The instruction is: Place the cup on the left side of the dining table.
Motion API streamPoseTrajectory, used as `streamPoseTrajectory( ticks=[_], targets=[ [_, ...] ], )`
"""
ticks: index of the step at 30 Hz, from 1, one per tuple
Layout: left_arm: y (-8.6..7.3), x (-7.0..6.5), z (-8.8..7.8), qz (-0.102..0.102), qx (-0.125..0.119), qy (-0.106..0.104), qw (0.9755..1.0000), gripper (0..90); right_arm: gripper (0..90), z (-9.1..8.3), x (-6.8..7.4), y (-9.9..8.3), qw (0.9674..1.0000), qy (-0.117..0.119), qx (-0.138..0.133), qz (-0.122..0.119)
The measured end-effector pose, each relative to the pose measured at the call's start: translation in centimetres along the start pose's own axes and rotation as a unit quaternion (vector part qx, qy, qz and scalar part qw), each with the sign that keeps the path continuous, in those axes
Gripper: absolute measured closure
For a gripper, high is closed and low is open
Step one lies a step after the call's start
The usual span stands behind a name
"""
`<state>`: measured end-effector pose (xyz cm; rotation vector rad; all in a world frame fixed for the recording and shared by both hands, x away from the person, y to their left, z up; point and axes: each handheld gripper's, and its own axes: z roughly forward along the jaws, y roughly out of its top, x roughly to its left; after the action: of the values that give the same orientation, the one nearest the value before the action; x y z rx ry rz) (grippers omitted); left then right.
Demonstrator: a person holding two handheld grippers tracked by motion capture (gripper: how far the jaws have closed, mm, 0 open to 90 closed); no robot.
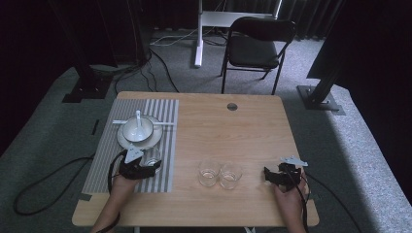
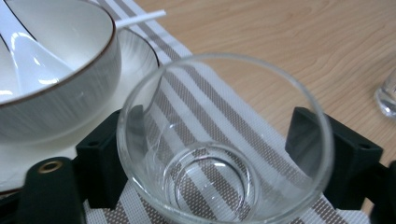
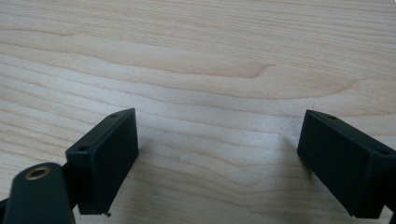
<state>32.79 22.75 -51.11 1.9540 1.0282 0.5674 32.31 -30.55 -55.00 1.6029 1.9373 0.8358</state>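
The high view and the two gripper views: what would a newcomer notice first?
First, the clear round drinking glass between the left gripper's black jaws, on the grey striped placemat. Beside it, a white ceramic bowl with a white spoon sits on a plate. Two more clear glasses stand on the wooden table.

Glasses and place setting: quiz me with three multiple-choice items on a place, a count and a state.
1. Where does the glass between the left gripper's jaws stand?
A. on the striped mat
B. on bare wood
C. in the bowl

2. How many glasses are on the table in all?
A. one
B. two
C. three

3. What is between the right gripper's jaws?
A. a glass
B. nothing, they stand open
C. a spoon

Answers:
1. A, stripes show under and through the glass.
2. C, one on the mat, a pair of glasses mid-table.
3. B, bare wood shows between the open jaws.
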Motion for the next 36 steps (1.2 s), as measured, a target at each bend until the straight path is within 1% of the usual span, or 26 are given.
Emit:
streamPoseTrajectory(
  ticks=[2, 5, 6, 7, 8, 9, 10, 11, 13, 14, 16, 18, 19, 20, 23, 25, 26, 28, 30, 32, 33, 36],
  targets=[
    [0.2, -0.2, -0.1, 0.002, 0.001, 0.002, 1.0, 10.2, 11.9, 0.0, 0.0, 0.0, 1.0, 0.0, 0.0, 0.0],
    [0.1, -0.3, -0.2, 0.005, 0.002, 0.0, 1.0, 9.7, 12.0, 0.0, 0.0, 0.0, 1.0, 0.0, 0.0, 0.0],
    [0.1, -0.3, -0.2, 0.002, 0.009, -0.006, 0.9999, 8.7, 11.9, 0.0, 0.0, 0.0, 1.0, 0.0, 0.0, 0.0],
    [0.0, -0.3, -0.1, 0.002, 0.013, -0.008, 0.9999, 3.0, 12.0, 0.0, 0.0, 0.0, 1.0, 0.0, 0.0, 0.0],
    [-0.1, -0.3, -0.1, 0.002, 0.013, -0.005, 0.9999, 0.1, 11.9, 0.0, 0.0, 0.0, 1.0, 0.0, 0.0, 0.0],
    [-0.2, -0.2, -0.1, 0.0, 0.015, -0.008, 0.9999, 0.1, 11.9, 0.0, 0.0, 0.0, 1.0, 0.0, 0.0, 0.0],
    [-0.4, -0.3, -0.1, -0.001, 0.011, -0.009, 0.9999, 0.1, 12.0, 0.0, 0.0, 0.0, 1.0, 0.0, 0.0, 0.0],
    [-0.5, -0.4, -0.2, 0.0, 0.003, -0.005, 1.0, 0.1, 11.9, 0.0, 0.0, 0.0, 1.0, 0.0, 0.0, 0.0],
    [-0.8, -0.4, -0.3, -0.006, -0.002, 0.001, 1.0, 0.2, 12.0, 0.0, 0.0, 0.0, 1.0, 0.0, 0.0, 0.0],
    [-0.9, -0.4, -0.4, -0.005, -0.003, 0.003, 1.0, 0.2, 12.0, 0.0, 0.0, 0.0, 1.0, 0.0, 0.0, 0.0],
    [-1.2, -0.3, -0.6, -0.01, 0.003, -0.003, 0.9999, 0.2, 11.9, 0.0, 0.0, 0.0, 1.0, 0.0, 0.0, 0.0],
    [-1.3, -0.3, -0.7, -0.01, 0.003, -0.003, 0.9999, 0.2, 11.9, 0.0, 0.0, 0.0, 1.0, 0.0, 0.0, 0.0],
    [-1.5, -0.3, -1.0, -0.004, 0.01, 0.003, 0.9999, 0.2, 12.0, 0.0, 0.0, 0.0, 1.0, 0.0, 0.0, 0.0],
    [-1.6, -0.3, -1.1, -0.004, 0.013, 0.007, 0.9999, 0.2, 12.0, 0.0, 0.0, 0.0, 1.0, 0.0, 0.0, 0.0],
    [-2.0, -0.3, -1.5, -0.004, 0.014, 0.015, 0.9998, 0.2, 11.9, 0.0, 0.0, 0.0, 1.0, 0.0, 0.0, 0.0],
    [-2.2, -0.1, -1.9, -0.011, 0.013, 0.02, 0.9997, 0.2, 11.9, 0.0, 0.0, 0.0, 1.0, 0.0, 0.0, 0.0],
    [-2.3, 0.0, -2.0, -0.012, 0.011, 0.023, 0.9996, 0.2, 12.0, 0.0, 0.0, 0.0, 1.0, 0.0, 0.0, 0.0],
    [-2.6, 0.1, -2.3, -0.012, 0.015, 0.031, 0.9993, 0.2, 12.0, 0.0, 0.0, 0.0, 1.0, 0.0, 0.0, 0.0],
    [-2.9, 0.3, -2.5, -0.019, 0.015, 0.037, 0.999, 0.2, 12.0, 0.0, 0.0, 0.0, 1.0, 0.0, 0.0, 0.0],
    [-3.1, 0.4, -2.8, -0.024, 0.013, 0.039, 0.9988, 0.2, 12.0, 0.0, 0.0, 0.0, 1.0, 0.0, 0.0, 0.0],
    [-3.2, 0.5, -2.9, -0.024, 0.013, 0.044, 0.9987, 0.2, 12.0, 0.0, 0.0, 0.0, 1.0, 0.0, 0.0, 0.0],
    [-3.4, 0.6, -3.2, -0.026, 0.014, 0.047, 0.9985, 0.2, 12.0, 0.0, 0.0, 0.0, 1.0, 0.0, 0.0, 0.0]
  ],
)
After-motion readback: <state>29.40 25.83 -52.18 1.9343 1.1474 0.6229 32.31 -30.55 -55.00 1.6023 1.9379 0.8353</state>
